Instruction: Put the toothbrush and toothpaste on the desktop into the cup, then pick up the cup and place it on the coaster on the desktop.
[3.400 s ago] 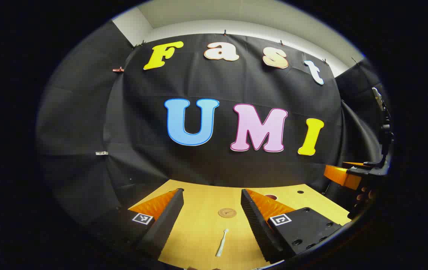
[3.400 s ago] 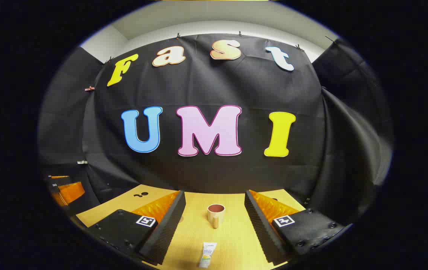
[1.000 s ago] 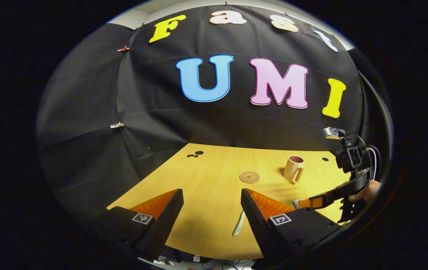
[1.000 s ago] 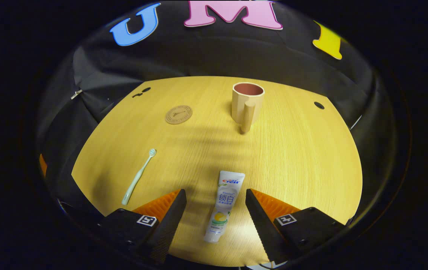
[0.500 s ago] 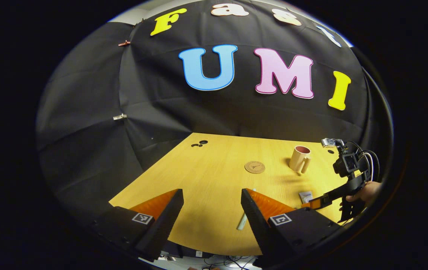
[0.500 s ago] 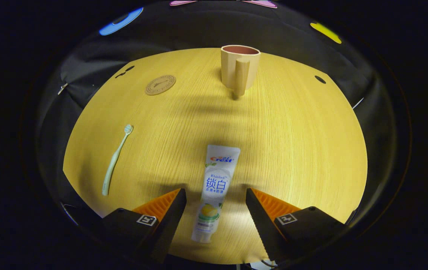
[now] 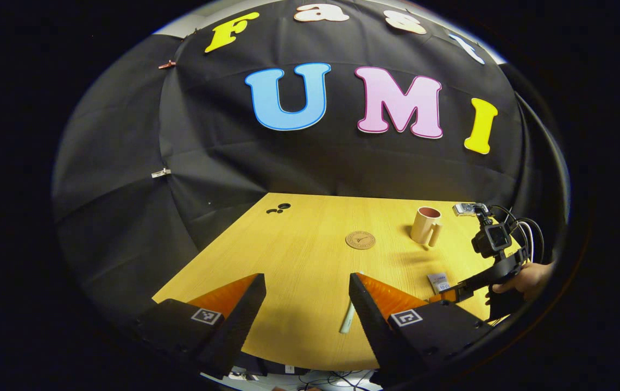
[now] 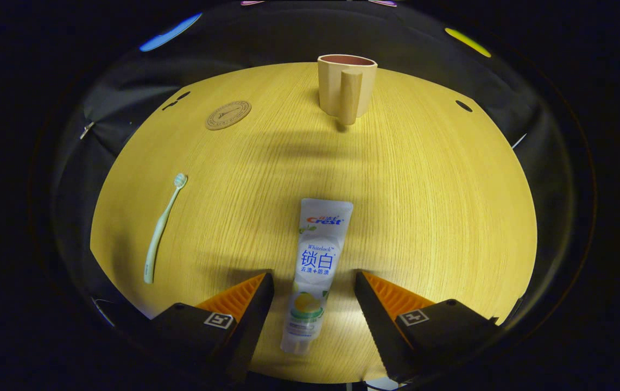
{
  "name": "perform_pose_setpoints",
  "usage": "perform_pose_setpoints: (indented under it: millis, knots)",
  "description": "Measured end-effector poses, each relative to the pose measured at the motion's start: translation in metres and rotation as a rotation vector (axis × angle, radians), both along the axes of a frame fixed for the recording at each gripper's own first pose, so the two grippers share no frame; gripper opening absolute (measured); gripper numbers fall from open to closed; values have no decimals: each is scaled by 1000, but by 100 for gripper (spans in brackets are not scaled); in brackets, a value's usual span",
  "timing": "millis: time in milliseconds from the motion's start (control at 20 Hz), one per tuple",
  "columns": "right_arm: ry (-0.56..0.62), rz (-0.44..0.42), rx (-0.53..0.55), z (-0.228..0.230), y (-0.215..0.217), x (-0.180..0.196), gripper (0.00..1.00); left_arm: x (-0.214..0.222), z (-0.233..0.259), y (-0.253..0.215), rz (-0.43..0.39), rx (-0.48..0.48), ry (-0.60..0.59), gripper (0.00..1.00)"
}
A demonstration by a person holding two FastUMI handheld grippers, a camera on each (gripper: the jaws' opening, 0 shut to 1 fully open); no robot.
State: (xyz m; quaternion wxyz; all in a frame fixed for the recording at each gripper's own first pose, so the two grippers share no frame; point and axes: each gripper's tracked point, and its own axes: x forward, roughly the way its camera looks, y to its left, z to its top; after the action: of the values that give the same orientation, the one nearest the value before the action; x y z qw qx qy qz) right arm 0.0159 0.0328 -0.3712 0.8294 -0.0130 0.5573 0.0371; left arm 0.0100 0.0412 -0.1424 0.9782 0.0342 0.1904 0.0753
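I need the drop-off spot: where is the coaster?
In the right gripper view the coaster lies flat on the desktop, far left, left of the cup and beyond the toothbrush.

bare desktop point(image 8: 424, 195) between toothpaste point(image 8: 315, 260) and cup point(image 8: 346, 87), unobstructed

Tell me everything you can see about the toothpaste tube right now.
The toothpaste tube is a soft-looking white tube with printed lettering and a yellow fruit picture. It lies flat on the wooden desktop, cap end nearest the camera, crimped end pointing toward the cup. The right gripper is open, a finger on either side of it, neither touching.
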Motion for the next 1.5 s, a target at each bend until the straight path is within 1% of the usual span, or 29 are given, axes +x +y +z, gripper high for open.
perform_pose_setpoints:
  millis: [50,150,200,250,300,350,400,450,550,600,650,700,800,850,900,950,1000,1050,1100,1150,1250,1350,1450,1500]
  knots:
    - [-3,-10,-25,-1,-3,0,92,1,0,0,-10,-4,1,98]
    - [8,-37,-26,-1,-2,1,80,2,-3,0,-31,-8,3,98]
    - [11,-51,-26,-3,-2,3,71,2,-6,1,-42,-8,4,98]
    - [23,-75,-23,-3,-2,2,64,2,-7,2,-52,-9,7,97]
    - [31,-88,-25,-3,-3,2,52,2,-10,3,-63,-10,12,98]
    - [39,-95,-23,-3,-3,1,47,2,-12,4,-71,-10,20,97]
    - [50,-95,-23,-2,-4,1,48,1,-15,5,-78,-8,26,98]
    - [62,-83,-26,-3,-3,1,43,0,-15,7,-84,-7,27,98]
    - [77,-58,-28,-2,-3,1,43,1,-16,9,-90,-3,25,97]
    - [71,-52,-25,-2,-3,1,37,2,-19,13,-84,1,29,97]
    - [62,-50,-23,-1,-4,1,43,3,-21,16,-76,2,34,98]
    - [51,-45,-17,-2,-3,3,33,4,-23,17,-66,-1,38,98]
    - [42,-31,7,-2,-3,4,32,5,-26,19,-47,-14,50,98]
    - [41,-17,23,1,-3,1,29,6,-29,19,-42,-18,57,98]
    - [39,-25,45,2,-4,1,24,7,-31,18,-38,-20,66,98]
    - [35,-30,71,1,-3,3,22,8,-33,19,-34,-19,74,98]
    - [30,-42,93,2,-4,3,22,9,-34,19,-31,-19,80,98]
    - [35,-41,102,0,-4,2,14,11,-36,19,-30,-20,86,98]
    - [25,-34,111,2,-6,2,10,13,-38,18,-33,-24,94,98]
    - [15,-18,112,3,-8,0,16,16,-42,15,-39,-30,107,98]
    - [-10,-3,129,16,-12,-4,15,25,-50,10,-62,-46,132,97]
    - [-44,-8,155,31,-16,-5,16,36,-63,1,-96,-79,169,98]
    - [-78,-21,176,50,-22,-5,15,39,-84,-11,-130,-125,255,98]
    - [-94,-29,186,58,-25,-6,15,43,-93,-16,-153,-130,281,98]
